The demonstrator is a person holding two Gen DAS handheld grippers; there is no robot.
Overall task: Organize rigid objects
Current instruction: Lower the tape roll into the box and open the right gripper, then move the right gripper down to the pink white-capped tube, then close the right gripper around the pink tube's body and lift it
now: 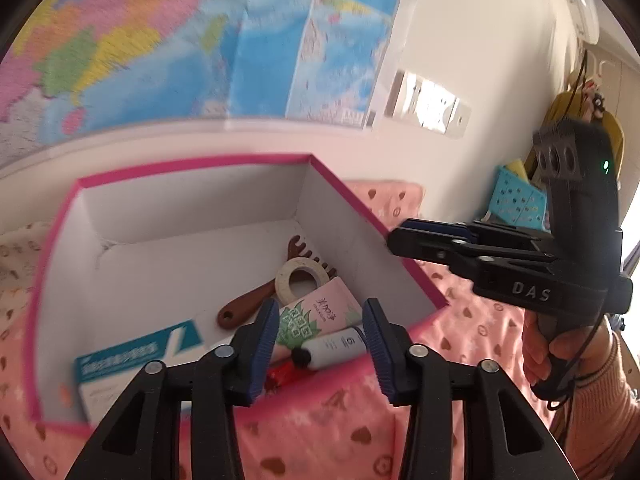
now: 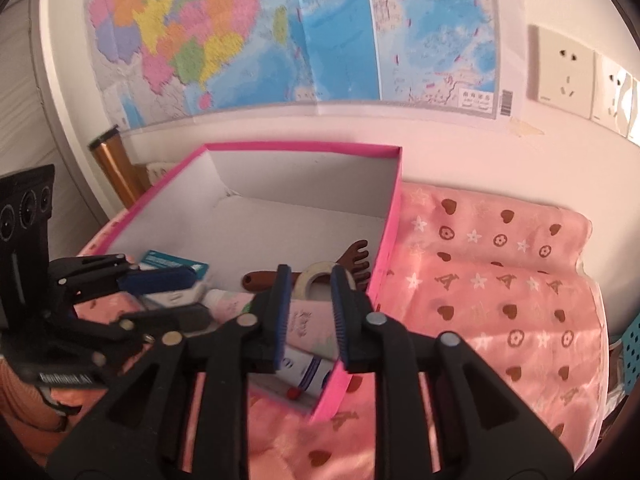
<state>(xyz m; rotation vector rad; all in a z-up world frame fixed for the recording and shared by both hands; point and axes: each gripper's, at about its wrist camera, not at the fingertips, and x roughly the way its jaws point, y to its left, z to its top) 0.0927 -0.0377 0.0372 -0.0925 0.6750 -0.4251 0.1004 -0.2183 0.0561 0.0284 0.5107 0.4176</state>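
The box (image 2: pixel 394 200) sits on the bedspread (image 2: pixel 500 280), close before the wall with the map (image 2: pixel 320 32), sockets (image 2: pixel 560 68) to the right. Inside, toward the near right corner, the comb (image 1: pixel 248 304) lies with the tape roll (image 1: pixel 302 282) on it; the tube (image 1: pixel 320 316) is just in front, and the carton (image 1: pixel 136 356) left. A small bottle (image 1: pixel 336 346) seems to rest against the near wall.

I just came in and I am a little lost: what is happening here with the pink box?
A person holds two grippers over the pink box on a bed. The left gripper and right gripper both stand open and hold nothing. A brown comb, tape roll and tubes already lie inside.
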